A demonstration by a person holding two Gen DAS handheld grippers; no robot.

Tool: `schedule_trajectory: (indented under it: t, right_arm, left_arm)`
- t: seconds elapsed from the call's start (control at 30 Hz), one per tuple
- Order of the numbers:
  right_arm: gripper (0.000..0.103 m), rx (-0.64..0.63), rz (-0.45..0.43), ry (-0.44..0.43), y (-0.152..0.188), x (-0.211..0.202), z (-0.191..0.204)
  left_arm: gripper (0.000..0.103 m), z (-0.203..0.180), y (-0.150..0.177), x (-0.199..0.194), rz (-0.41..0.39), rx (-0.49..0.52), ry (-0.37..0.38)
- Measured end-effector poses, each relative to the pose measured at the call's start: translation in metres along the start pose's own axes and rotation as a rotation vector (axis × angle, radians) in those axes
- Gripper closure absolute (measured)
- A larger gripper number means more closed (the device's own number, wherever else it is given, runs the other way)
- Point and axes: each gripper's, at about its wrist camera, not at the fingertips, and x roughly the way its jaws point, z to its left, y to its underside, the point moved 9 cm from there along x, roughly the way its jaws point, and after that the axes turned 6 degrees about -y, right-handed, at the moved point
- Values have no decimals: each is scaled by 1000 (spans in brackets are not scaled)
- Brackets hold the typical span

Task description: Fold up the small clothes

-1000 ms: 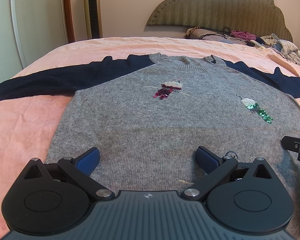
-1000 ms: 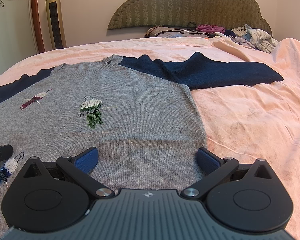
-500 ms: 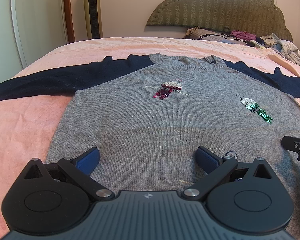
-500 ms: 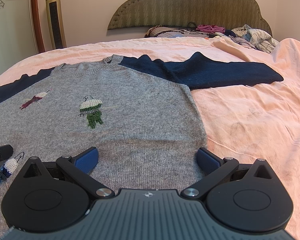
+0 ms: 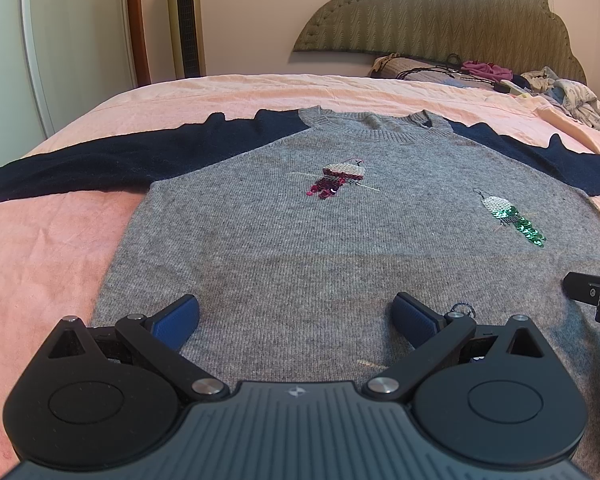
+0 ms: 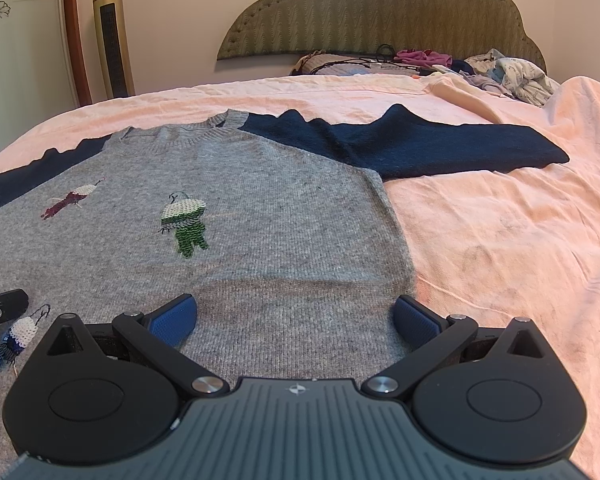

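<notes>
Grey knit sweater (image 5: 300,240) with navy raglan sleeves is laid flat, face up, on the pink bedsheet (image 6: 500,240), neckline toward the headboard (image 6: 380,12), both sleeves spread out sideways. Left gripper (image 5: 296,312) is held low over the hem band near the sweater's left corner, jaws spread wide, nothing clamped; right gripper (image 6: 296,312) likewise over the hem band by the right side seam, jaws wide apart, empty. No fold has been made yet, judging by the layout. Step in hand is judged to be a hem pinch at both corners. For a clean grab, both layers of the rib should be caught, one pad slid under the hem edge, not just the top layer nipped. Corners should be gripped symmetrically so the fold line stays square to the sweater. Sequin birds (image 5: 342,178) are best kept off the crease. The knit is thick and limp, so sag between grips is expected.
</notes>
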Motion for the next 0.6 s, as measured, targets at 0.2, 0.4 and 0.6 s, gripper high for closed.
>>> schedule_trajectory:
  t: [0.2, 0.4, 0.6]
  right_arm:
    - [0, -4, 1, 2, 0, 1, 3]
    - [0, -7, 2, 2, 0, 1, 3]
    - [0, -8, 3, 3, 0, 1, 3]
  left_arm:
    - [0, 0, 0, 0, 0, 0, 0]
    - [0, 0, 0, 0, 0, 0, 0]
    - [0, 0, 0, 0, 0, 0, 0]
